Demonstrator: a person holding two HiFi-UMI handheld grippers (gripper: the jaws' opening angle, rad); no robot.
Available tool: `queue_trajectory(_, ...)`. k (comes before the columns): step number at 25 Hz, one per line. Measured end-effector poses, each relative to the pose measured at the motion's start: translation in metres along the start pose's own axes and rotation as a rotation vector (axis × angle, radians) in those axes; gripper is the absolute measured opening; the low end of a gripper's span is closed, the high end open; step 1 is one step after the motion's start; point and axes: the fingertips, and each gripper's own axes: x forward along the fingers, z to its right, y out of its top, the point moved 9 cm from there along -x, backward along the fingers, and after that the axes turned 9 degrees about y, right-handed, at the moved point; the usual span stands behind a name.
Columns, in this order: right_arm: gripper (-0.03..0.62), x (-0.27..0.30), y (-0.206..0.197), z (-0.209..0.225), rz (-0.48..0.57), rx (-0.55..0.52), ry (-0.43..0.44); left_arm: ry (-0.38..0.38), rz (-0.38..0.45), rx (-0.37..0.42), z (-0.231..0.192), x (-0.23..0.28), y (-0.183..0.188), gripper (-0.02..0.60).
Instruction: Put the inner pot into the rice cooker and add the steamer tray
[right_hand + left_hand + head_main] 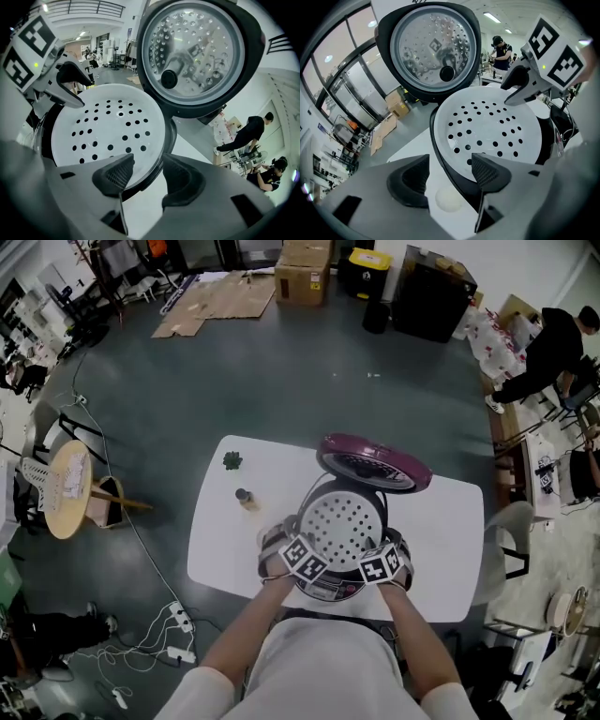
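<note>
The rice cooker with the open maroon lid (375, 463) stood at the middle of the white counter's (441, 521) near edge, right in front of the person. The round white steamer tray with punched holes (339, 523) sat level in the cooker's mouth, with a dark rim (440, 159) ringing it. The lid stood up behind it, its silvery, beaded underside (192, 51) facing both gripper views.

The left gripper (450, 171) was at the tray's left side with its fingers released and wide apart. One finger was over the tray and the other over bare counter, and the rim ran between them untouched. The right gripper (147, 171) stood at the opposite side with its fingers also parted, though less so. They straddled the rim the same way, and I saw neither pad pressing on it.

Towards the far left corner lay a small green thing (232, 461). A little brown bottle-like object (245, 497) stood just left of the cooker.
</note>
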Motion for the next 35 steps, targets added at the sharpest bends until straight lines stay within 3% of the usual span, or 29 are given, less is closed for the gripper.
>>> queue_trajectory(6, 0.262, -0.001, 0.000, 0.002, -0.006, 0.031, -0.023, -0.022, 0.019, -0.014, -0.003, 0.003, -0.003, 0.337)
queue_trajectory(18, 0.253, -0.023, 0.002, -0.017, 0.063, 0.076, -0.051, -0.110, 0.105, -0.107, -0.016, -0.017, -0.015, 0.327)
queue_trajectory(29, 0.199, -0.077, 0.002, -0.027, 0.245, 0.221, -0.094, -0.164, 0.255, -0.195, -0.033, -0.061, -0.008, 0.237)
queue_trajectory(35, 0.159, -0.105, -0.002, -0.031, 0.313, 0.205, -0.084, -0.172, 0.286, -0.233, -0.027, -0.078, -0.008, 0.189)
